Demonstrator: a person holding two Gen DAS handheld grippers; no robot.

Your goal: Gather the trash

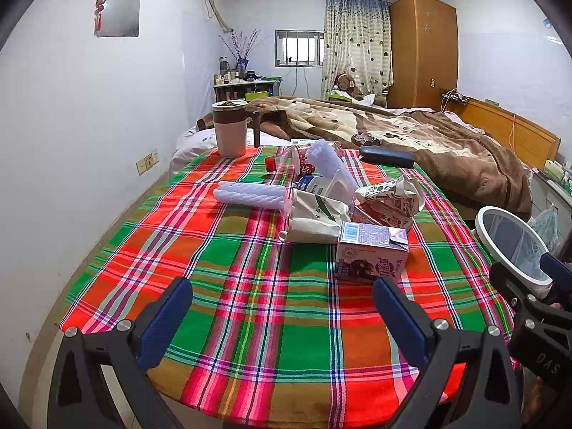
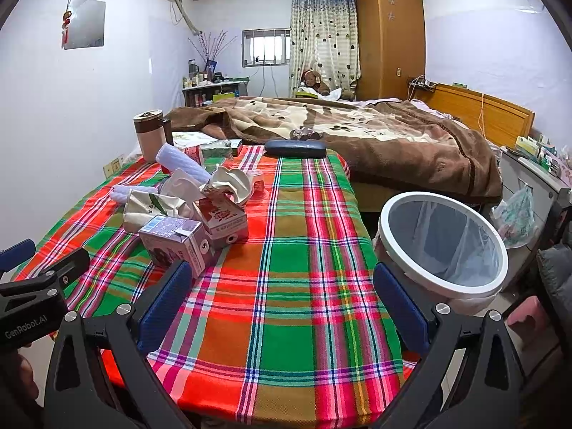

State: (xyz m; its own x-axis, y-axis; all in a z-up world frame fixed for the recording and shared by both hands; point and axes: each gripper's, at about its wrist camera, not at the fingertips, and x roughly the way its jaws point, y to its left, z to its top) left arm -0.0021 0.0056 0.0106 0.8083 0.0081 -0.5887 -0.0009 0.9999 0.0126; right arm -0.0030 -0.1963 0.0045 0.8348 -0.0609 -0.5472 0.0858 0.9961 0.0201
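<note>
L tongs: left gripper (image 1: 282, 316) wide open, nothing held, hovering over near edge of table (image 1: 250, 321), aimed at trash pile.
R tongs: right gripper (image 2: 282, 307) also wide open, empty, over table's near right part, bin just to its right.
Trash loc: clustered mid-table, well fwd of both grippers. Nearest = purple carton (image 1: 370, 254), standing, top flap up. Behind it, touching: red carton (image 1: 382, 216), crushed paper (image 1: 397, 187), white/green bag (image 1: 316, 220). Further back: foam roll (image 1: 252, 195), 2nd foam roll (image 1: 327, 159), bottle (image 1: 286, 162) w/ red cap, lying down.
Bin: white-rimmed bin (image 2: 443, 243) w/ liner, off table's right side, mouth tilted toward cam; looks empty, so prob. task at start.
Not trash (judgmt): mug (image 1: 230, 128) at far left corner, dark case (image 1: 386, 157) at far edge.
Handling: cartons prob. empty → light, thin card walls, will crush if squeezed hard; grip purple carton across its narrow sides, mid-height. Bag + paper soft, crumpled, pinch a fold. Foam rolls v. light, squashy, grip mid-length. Bottle thin plastic, round, may slip/roll → take at neck.
Risk: pile items touch; pulling one may drag neighbours.
</note>
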